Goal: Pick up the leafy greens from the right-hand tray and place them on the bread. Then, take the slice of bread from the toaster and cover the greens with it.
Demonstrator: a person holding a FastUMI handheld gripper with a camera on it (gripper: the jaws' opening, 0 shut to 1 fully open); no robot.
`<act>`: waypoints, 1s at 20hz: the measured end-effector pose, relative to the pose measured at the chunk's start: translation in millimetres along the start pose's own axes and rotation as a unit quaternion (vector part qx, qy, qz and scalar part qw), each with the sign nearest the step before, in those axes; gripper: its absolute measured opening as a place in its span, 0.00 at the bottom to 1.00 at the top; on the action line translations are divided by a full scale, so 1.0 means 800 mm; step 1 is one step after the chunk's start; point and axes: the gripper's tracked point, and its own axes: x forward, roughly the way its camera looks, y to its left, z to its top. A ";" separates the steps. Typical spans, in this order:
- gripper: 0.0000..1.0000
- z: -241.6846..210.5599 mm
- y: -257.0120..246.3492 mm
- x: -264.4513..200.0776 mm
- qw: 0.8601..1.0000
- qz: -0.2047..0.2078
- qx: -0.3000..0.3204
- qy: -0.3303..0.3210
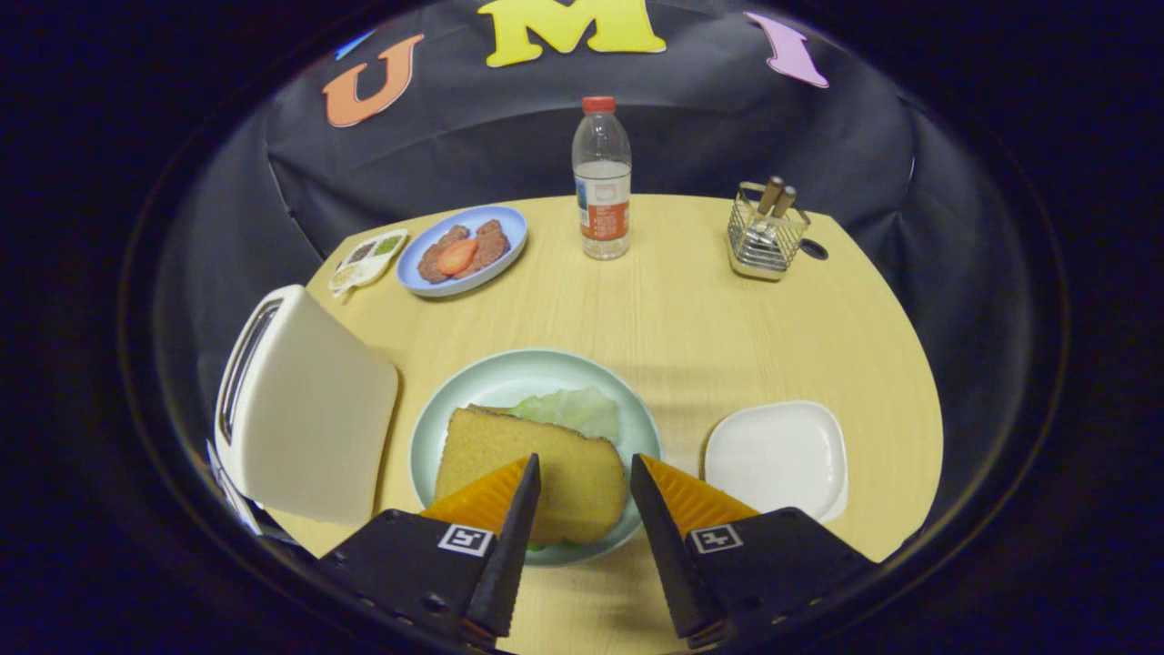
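Fingers of the gripper (585, 464) stand wide apart at the bottom centre of the frame, holding nothing, poised above the near part of the green plate (436, 418). Between and just beyond them a slice of bread (518, 464) lies on that plate, with leafy greens (573, 409) peeking out from under its far edge. To my eye both steps look done: greens down, bread on top. Whether another slice sits beneath, I cannot tell. At lower right the white tray (776, 458) lies bare. At left the toaster (300, 409) stands with its slot showing dark; I cannot see into it. Further back, upper centre, stands 1 water bottle (601, 177). All that seems left is to draw away.
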 end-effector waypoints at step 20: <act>0.94 0.087 0.026 -0.416 0.930 -0.017 -0.061 -0.362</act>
